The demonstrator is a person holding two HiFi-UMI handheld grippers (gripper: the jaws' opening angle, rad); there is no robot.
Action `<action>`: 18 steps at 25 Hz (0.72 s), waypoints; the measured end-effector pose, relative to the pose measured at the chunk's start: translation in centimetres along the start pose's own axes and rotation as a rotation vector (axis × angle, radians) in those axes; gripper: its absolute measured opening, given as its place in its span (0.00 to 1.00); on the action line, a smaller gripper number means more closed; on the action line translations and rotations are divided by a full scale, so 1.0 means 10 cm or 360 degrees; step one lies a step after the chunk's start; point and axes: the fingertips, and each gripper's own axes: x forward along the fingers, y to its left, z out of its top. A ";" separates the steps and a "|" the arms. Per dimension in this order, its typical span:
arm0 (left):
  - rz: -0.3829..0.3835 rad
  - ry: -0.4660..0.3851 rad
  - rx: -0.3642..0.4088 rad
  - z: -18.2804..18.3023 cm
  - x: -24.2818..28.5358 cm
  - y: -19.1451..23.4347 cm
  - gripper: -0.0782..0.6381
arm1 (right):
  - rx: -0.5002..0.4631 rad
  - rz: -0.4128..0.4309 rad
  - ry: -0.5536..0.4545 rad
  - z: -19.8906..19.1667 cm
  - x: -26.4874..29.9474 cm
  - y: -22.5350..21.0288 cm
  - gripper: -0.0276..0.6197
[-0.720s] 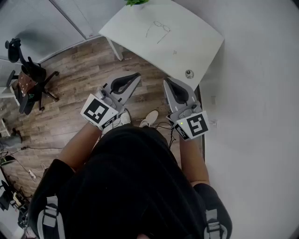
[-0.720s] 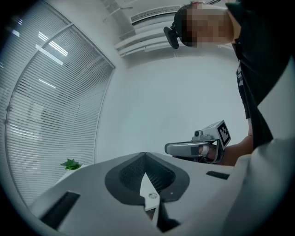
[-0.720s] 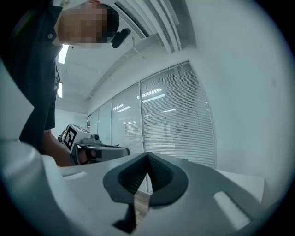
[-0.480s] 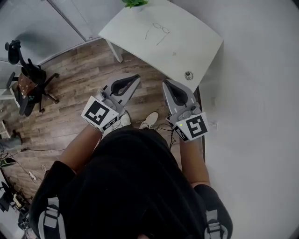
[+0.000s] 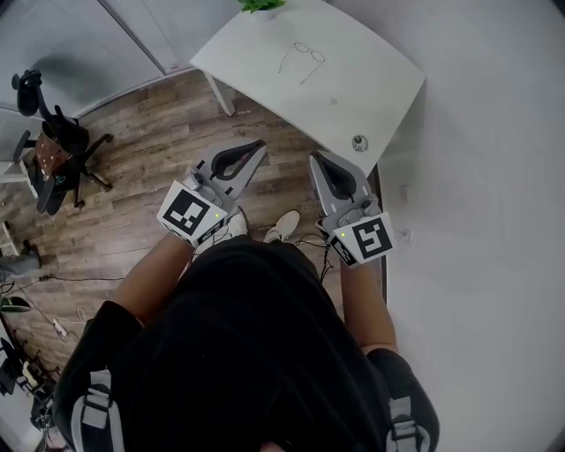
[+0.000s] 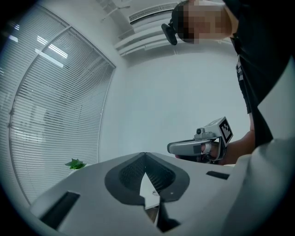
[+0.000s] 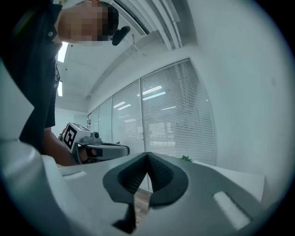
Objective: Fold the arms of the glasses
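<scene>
Hardly anything has moved since the earlier frames. Both my grippers sit at nearly the same spots in the head view, and only the table has slid a touch to the right in the picture.

Left gripper (image 5: 261,145): fingers pressed together, nothing between them. It is held level over the brown wood-plank floor (image 5: 150,150), short of the table.

Right gripper (image 5: 314,157): fingers likewise pressed together and empty, held level. Its tip is just short of the near long edge of the white rectangular table (image 5: 371,88), close to the near corner.

Task item: thin wire-framed glasses (image 5: 305,53) lie on the tabletop toward its far side, well apart from both grippers. Two small round lens rims sit side by side. Both arms are swung out, open, running toward me and spreading slightly. The frame is too small to tell more.

Edges and room:
- Open white tabletop lies round the glasses on every side.
- A green leafy plant (image 5: 259,4) sits at the far edge, near the glasses but apart from them.
- A small round grey object (image 5: 358,140) sits by the near corner, just beside the right gripper's tip in the head view.
- A white wall (image 5: 477,177) runs along the table's right side.
- A black wheeled office chair (image 5: 53,146) stands well off to my left on the floor.
- Slatted window blinds (image 6: 46,115) fill the left of the left gripper view.
</scene>
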 end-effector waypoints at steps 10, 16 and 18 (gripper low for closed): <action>0.0025 0.0027 0.0008 -0.08 -0.08 0.03 0.12 | 0.0031 0.0021 0.0013 -0.09 -0.02 0.00 0.06; 0.0032 0.0060 -0.0009 -0.17 -0.09 0.09 0.15 | 0.0021 0.0000 0.0018 -0.08 -0.01 -0.05 0.06; 0.0018 0.0064 -0.0023 -0.18 -0.08 0.09 0.19 | 0.0022 0.0007 0.0028 -0.08 -0.01 -0.07 0.18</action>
